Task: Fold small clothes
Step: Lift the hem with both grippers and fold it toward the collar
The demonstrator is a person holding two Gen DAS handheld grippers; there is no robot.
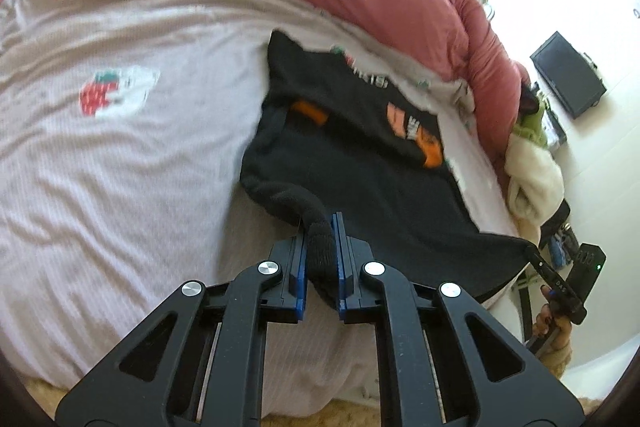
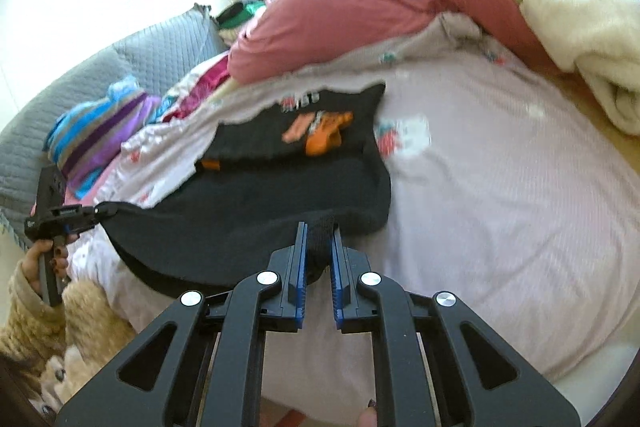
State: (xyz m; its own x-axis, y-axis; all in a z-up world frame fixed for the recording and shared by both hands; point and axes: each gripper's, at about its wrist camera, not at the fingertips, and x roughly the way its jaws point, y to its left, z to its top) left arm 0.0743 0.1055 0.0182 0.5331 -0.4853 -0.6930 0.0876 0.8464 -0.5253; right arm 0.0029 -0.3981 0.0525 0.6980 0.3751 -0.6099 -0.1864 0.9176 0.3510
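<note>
Gripping black garment (image 1: 360, 163) corners, left tongs (image 1: 322, 227) and right tongs (image 2: 318, 233) both clenched over bed (image 1: 120, 147).

Sunlit bedroom, strawberry-print bedsheet (image 1: 120, 155), rumpled pink duvet (image 2: 360, 3), grey quilted headboard (image 2: 160, 55), white walls

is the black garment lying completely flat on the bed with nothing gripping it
No, the left gripper and right gripper each pinch a corner of the black garment.

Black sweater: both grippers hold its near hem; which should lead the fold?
Neither clearly. The left gripper and right gripper each pinch a corner of the black sweater; probably move both together.
</note>
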